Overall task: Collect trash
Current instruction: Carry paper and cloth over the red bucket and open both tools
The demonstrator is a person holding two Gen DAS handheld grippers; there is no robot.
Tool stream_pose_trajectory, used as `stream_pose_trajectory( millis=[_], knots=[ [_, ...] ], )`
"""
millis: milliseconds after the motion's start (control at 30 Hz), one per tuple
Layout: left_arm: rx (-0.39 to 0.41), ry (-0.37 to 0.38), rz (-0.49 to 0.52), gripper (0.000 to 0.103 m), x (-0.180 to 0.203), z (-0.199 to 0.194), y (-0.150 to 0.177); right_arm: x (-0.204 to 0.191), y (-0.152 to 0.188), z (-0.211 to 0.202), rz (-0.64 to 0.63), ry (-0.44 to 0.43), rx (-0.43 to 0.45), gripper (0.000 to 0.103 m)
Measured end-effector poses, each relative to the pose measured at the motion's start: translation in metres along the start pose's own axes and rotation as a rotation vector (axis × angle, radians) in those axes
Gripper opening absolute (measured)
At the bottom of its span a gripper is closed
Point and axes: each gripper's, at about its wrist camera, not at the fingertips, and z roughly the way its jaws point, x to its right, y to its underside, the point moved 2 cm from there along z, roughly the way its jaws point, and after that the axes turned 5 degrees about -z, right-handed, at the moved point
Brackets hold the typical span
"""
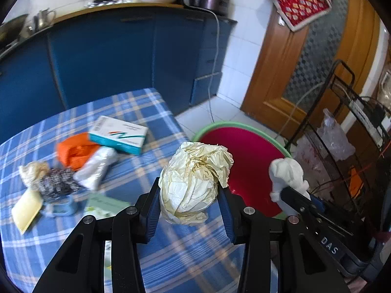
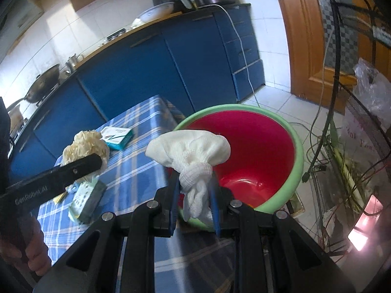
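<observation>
My left gripper (image 1: 189,190) is shut on a crumpled cream paper ball (image 1: 193,183), held above the table's right edge beside the red basin (image 1: 251,166) with a green rim. My right gripper (image 2: 194,185) is shut on a knotted white cloth bundle (image 2: 190,149), held at the near rim of the basin (image 2: 256,151). In the left wrist view the white bundle (image 1: 288,173) shows to the right. In the right wrist view the paper ball (image 2: 85,146) shows to the left. The basin's visible inside looks empty.
On the blue plaid tablecloth (image 1: 146,256) lie a teal-white box (image 1: 119,134), an orange bag (image 1: 75,151), a clear wrapper (image 1: 97,168), a dark speckled wad (image 1: 58,185), a yellow card (image 1: 25,210) and a green packet (image 2: 88,200). A black wire rack (image 1: 354,127) stands right; blue cabinets (image 1: 122,56) behind.
</observation>
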Motion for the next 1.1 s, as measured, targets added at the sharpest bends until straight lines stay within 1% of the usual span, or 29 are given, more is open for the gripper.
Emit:
stream_pose_trajectory(
  millis=[333, 533, 700, 800, 867, 933, 1000, 1067, 1100],
  knots=[
    [-0.060, -0.014, 0.085, 0.045, 0.037, 0.045, -0.006, 0.048, -0.002, 0.024, 0.092, 0.032, -0.024, 0.027],
    [-0.088, -0.022, 0.114, 0.045, 0.052, 0.064, -0.006, 0.060, 0.002, 0.032, 0.116, 0.022, -0.034, 0.029],
    [-0.094, -0.047, 0.132, 0.047, 0.058, 0.074, -0.006, 0.066, 0.003, 0.040, 0.135, 0.015, -0.046, 0.030],
    [-0.102, -0.046, 0.125, 0.050, 0.057, 0.076, -0.008, 0.067, 0.004, 0.042, 0.146, 0.004, -0.051, 0.031],
    [-0.104, -0.057, 0.122, 0.056, 0.057, 0.076, -0.009, 0.067, 0.004, 0.042, 0.148, 0.001, -0.050, 0.034],
    [-0.096, -0.078, 0.125, 0.060, 0.058, 0.076, -0.009, 0.067, 0.004, 0.042, 0.149, -0.004, -0.050, 0.035],
    [-0.092, -0.089, 0.129, 0.060, 0.057, 0.075, -0.008, 0.066, 0.004, 0.041, 0.151, -0.010, -0.049, 0.038],
    [-0.092, -0.089, 0.124, 0.060, 0.056, 0.073, -0.008, 0.064, 0.004, 0.039, 0.147, -0.012, -0.043, 0.044],
    [-0.092, -0.086, 0.120, 0.060, 0.055, 0.071, -0.008, 0.064, 0.004, 0.038, 0.146, -0.012, -0.040, 0.045]
  ],
)
